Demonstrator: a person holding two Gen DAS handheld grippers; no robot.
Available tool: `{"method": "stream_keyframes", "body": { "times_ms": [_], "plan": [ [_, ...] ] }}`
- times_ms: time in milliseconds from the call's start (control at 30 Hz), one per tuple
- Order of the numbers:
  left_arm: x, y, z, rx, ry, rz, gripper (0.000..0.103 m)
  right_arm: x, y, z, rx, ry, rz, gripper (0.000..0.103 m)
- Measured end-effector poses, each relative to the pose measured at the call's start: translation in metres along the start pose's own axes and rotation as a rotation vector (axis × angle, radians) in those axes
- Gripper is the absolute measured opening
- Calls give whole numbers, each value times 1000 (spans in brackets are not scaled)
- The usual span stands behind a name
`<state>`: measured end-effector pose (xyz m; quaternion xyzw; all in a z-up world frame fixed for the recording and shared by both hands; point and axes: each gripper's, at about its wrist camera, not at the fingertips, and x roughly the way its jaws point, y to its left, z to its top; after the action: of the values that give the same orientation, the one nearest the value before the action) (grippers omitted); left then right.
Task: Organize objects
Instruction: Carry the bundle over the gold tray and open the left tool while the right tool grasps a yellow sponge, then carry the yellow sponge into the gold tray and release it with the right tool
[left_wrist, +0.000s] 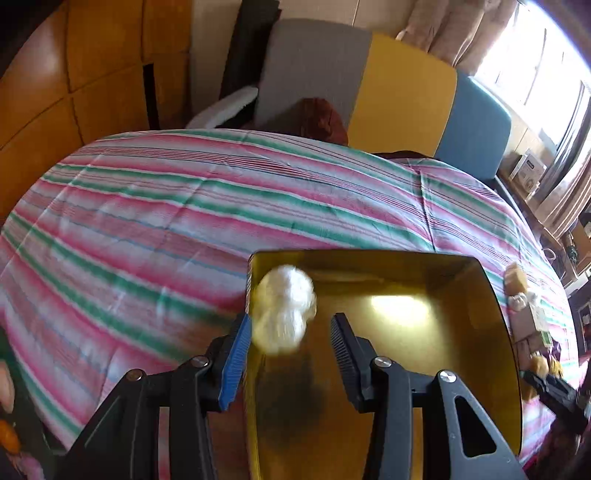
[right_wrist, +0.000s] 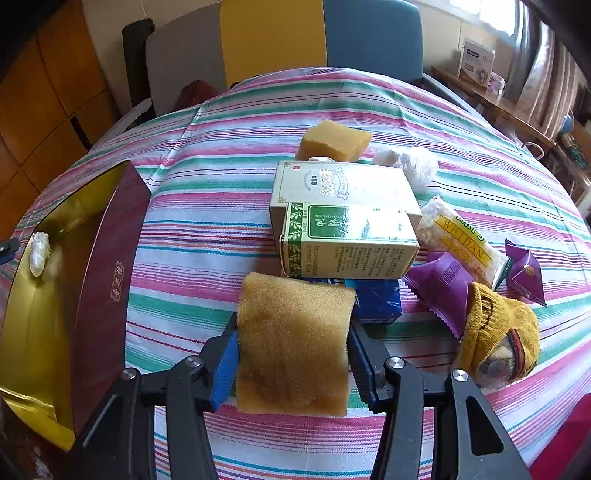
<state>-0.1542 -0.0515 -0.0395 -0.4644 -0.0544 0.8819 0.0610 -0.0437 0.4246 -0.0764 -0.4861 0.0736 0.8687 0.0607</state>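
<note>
My left gripper (left_wrist: 291, 319) hangs open over a box with a gold lining (left_wrist: 491, 295). A blurred white crumpled ball (left_wrist: 284, 310) is by its blue left pad, with a clear gap to the right finger. In the right wrist view the same ball (right_wrist: 40, 253) shows inside the box's (right_wrist: 107, 266) gold interior, behind its dark red wall. My right gripper (right_wrist: 293, 323) is shut on a brown sponge (right_wrist: 291, 343), held just above the striped cloth (right_wrist: 207, 206) to the right of the box.
Ahead of the right gripper lie a green-and-white carton (right_wrist: 347, 240), a cream carton (right_wrist: 343, 184), a second sponge (right_wrist: 334, 140), a white wrapped ball (right_wrist: 410, 164), a blue packet (right_wrist: 376, 299), purple sachets (right_wrist: 439, 288), a snack pack (right_wrist: 461, 240) and a yellow sock (right_wrist: 495, 332).
</note>
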Motion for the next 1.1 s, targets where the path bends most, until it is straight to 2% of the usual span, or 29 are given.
{"method": "stream_keyframes", "body": {
  "times_ms": [200, 367, 433, 633, 867, 1100],
  "plan": [
    [-36, 5, -47, -13, -33, 21, 51, -7, -1, 0, 24, -19, -10, 53],
    [-57, 3, -74, -30, -53, 27, 52, -38, 9, 9, 31, -95, 21, 53],
    [-61, 0, -79, -29, -59, 28, 60, -54, 23, 14, 6, -129, 50, 53],
    [-75, -1, -86, -22, -110, 75, 60, -81, 96, 23, -134, -163, 180, 53],
    [-80, 11, -90, -56, -131, 152, 60, -62, 196, 23, -284, -61, 346, 53],
    [-76, 30, -93, -96, -115, 171, 60, -17, 280, 17, -354, 94, 428, 53]
  ]
}}
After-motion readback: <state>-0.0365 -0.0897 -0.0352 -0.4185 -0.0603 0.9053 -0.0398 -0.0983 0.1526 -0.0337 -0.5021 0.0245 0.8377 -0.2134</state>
